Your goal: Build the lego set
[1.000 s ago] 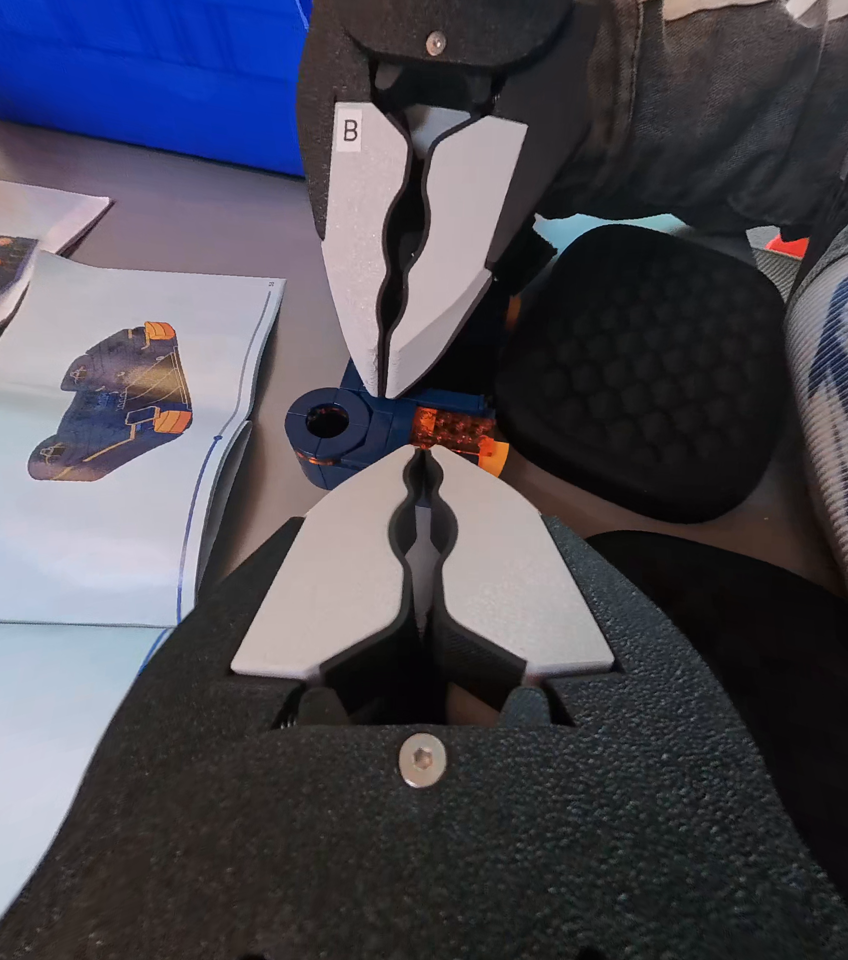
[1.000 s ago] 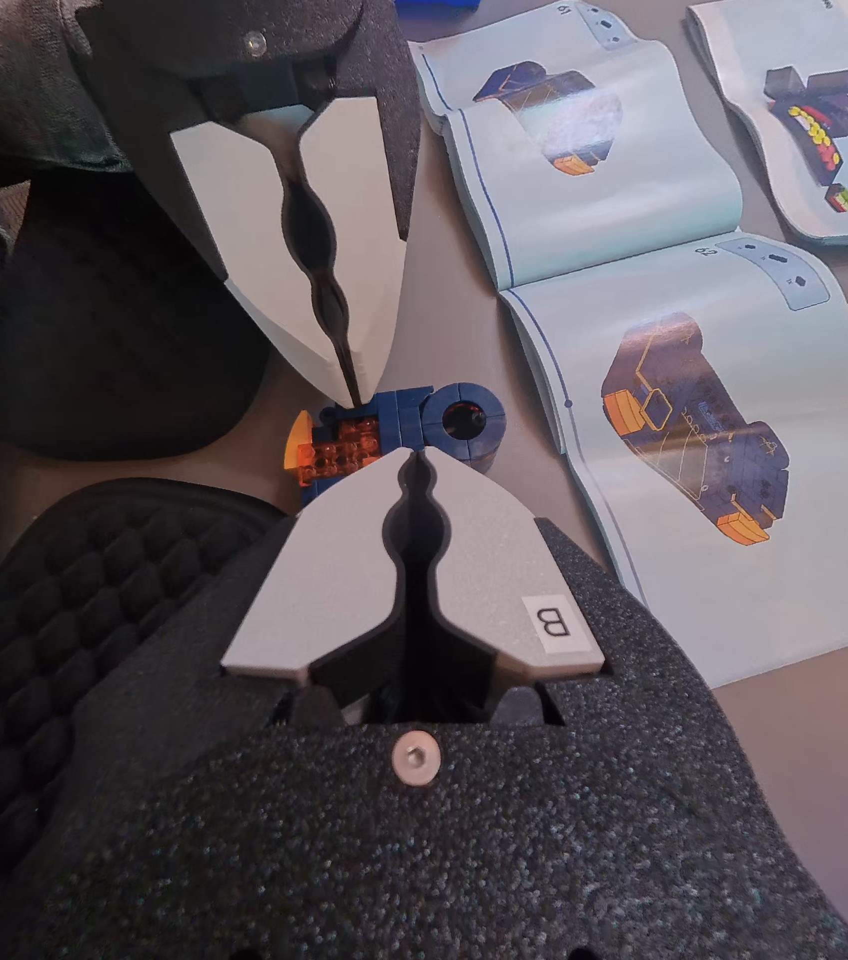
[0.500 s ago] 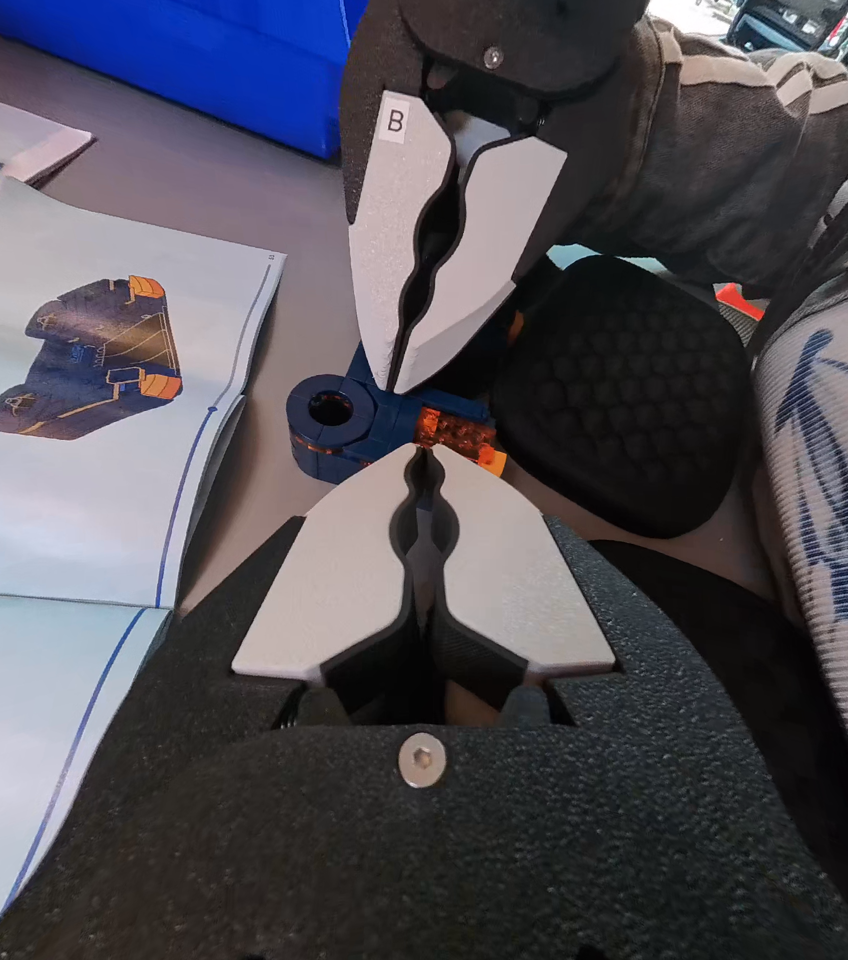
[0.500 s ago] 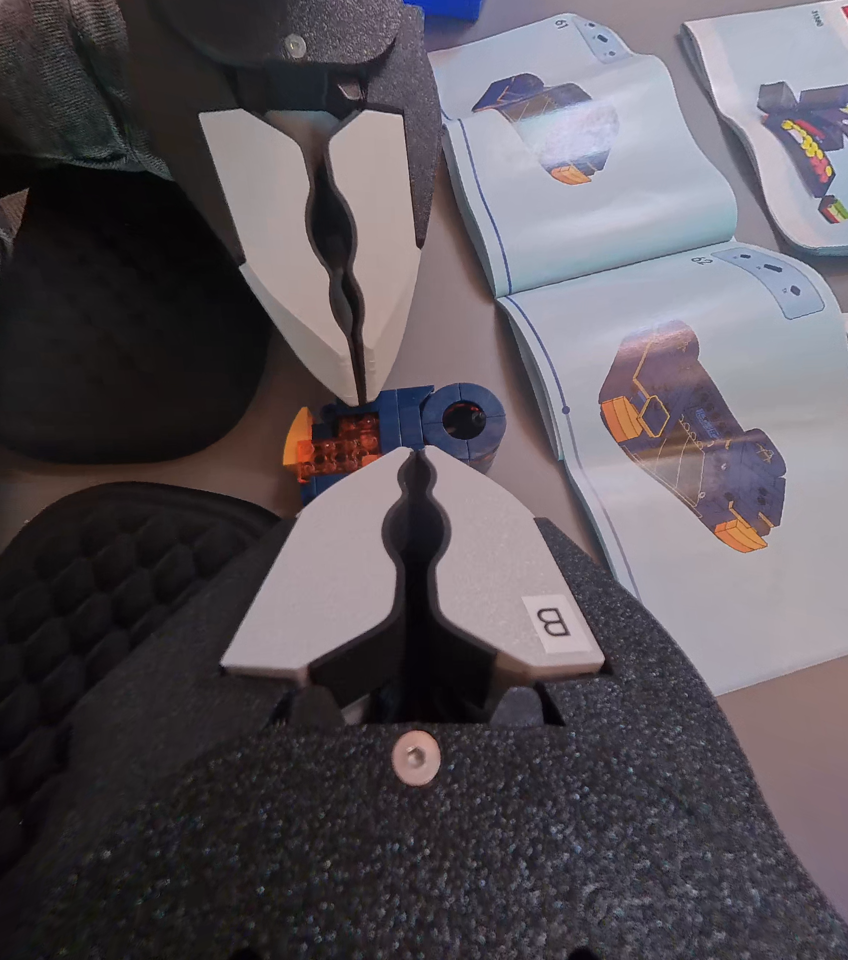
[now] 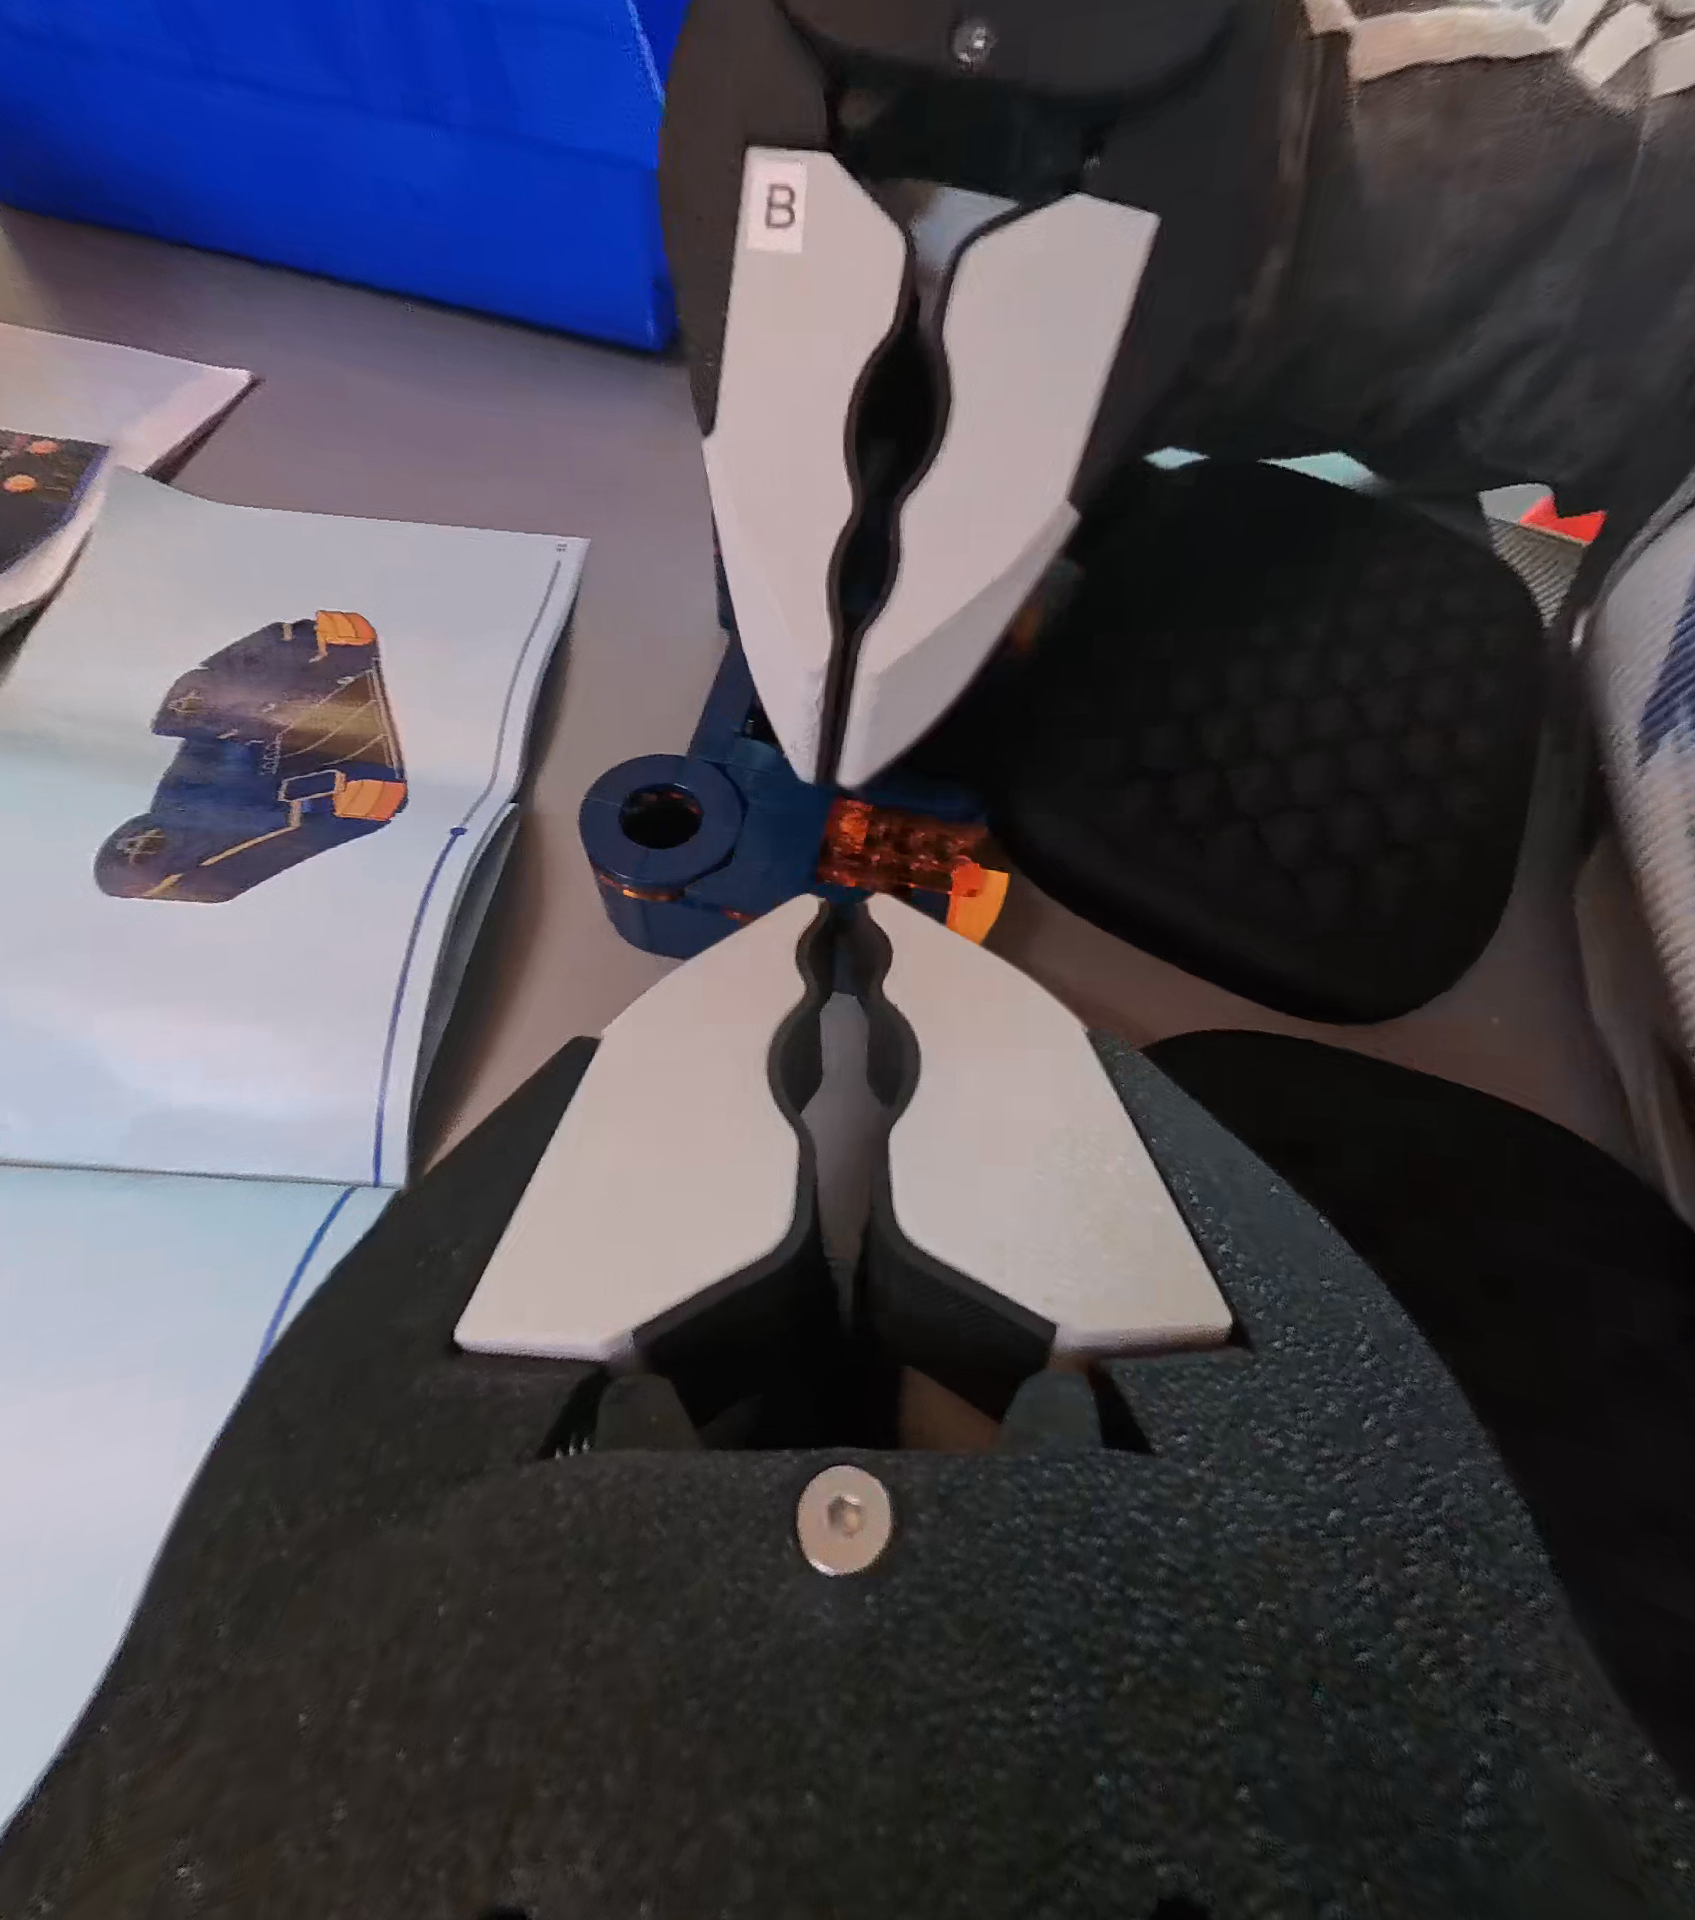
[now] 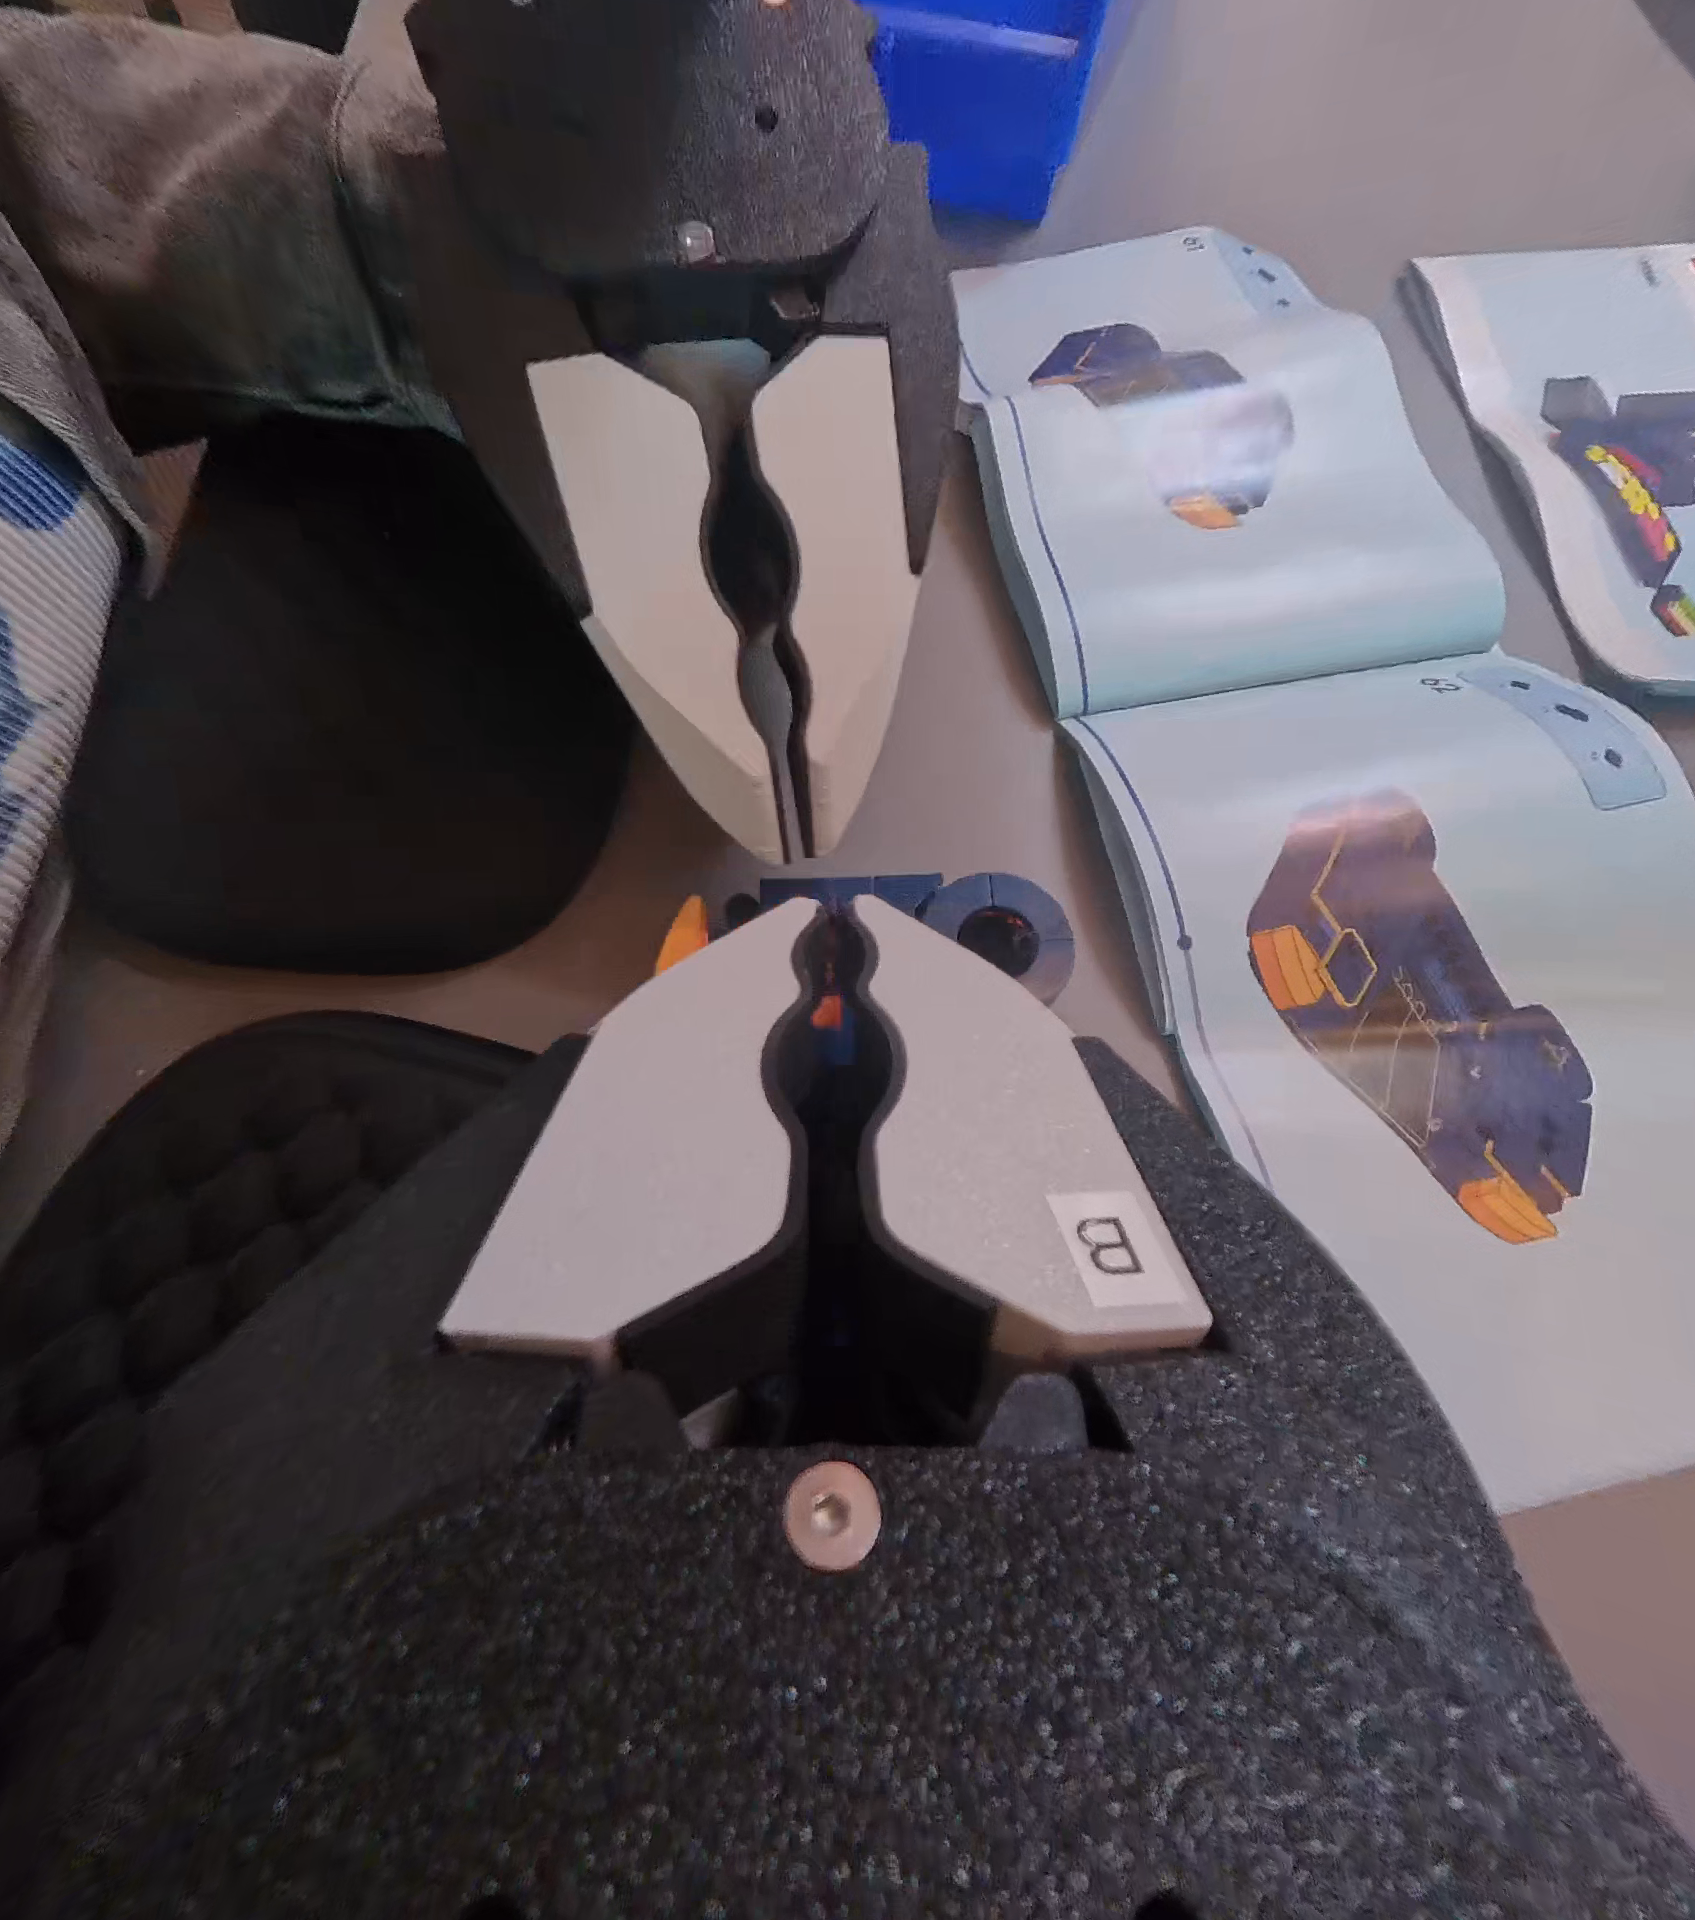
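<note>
Your two grippers meet tip to tip over a small lego model that sits on the grey table, between an open instruction booklet and a black padded case; the model is dark blue with a ring-shaped end, a clear orange block and an orange wedge. Your left gripper has its fingers clenched together, tips at the model's near edge; nothing shows between them. Your right gripper is likewise pinched closed, its point pressed down on the model's top near the middle; whether a tiny piece is trapped at its tip I cannot tell.

You appear to be mid-build, pressing or seating a part on the model while the other tool braces it; the next move likely calls for steady downward pressure without tipping the model, then a look at the booklet for the following step.

The left wrist view shows the model nearly whole, plus a blue bin behind; the right wrist view hides most of the model behind your right gripper, but shows a second booklet farther off, and a sliver of orange and blue through the gap behind the closed tips.
</note>
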A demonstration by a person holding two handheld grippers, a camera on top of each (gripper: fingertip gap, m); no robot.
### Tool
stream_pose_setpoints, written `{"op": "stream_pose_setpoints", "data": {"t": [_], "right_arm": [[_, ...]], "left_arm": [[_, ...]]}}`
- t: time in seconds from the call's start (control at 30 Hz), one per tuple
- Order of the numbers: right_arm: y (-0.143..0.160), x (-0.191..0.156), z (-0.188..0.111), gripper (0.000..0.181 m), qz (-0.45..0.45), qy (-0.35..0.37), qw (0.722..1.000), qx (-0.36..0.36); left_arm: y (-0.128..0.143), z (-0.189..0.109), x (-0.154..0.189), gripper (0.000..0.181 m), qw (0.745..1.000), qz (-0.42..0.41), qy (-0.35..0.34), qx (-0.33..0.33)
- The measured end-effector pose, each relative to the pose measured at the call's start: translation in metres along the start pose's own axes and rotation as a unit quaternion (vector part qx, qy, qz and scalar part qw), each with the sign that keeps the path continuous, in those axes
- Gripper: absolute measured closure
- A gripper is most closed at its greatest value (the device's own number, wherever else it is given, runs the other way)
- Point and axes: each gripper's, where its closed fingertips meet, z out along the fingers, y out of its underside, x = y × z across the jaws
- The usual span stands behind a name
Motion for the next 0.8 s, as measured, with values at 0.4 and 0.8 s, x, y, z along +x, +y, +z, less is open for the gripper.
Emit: {"op": "stream_pose_setpoints", "data": {"t": [0.4,0.8], "right_arm": [[-0.001,-0.007,0.011,0.181,-0.034,-0.010,0.999,-0.034],[0.006,-0.012,0.014,0.181,-0.007,-0.046,0.998,-0.046]], "left_arm": [[0.012,0.006,0.002,0.181,0.998,-0.036,0.036,-0.045],[0.012,0.006,0.002,0.181,0.997,-0.047,0.039,-0.045]]}}
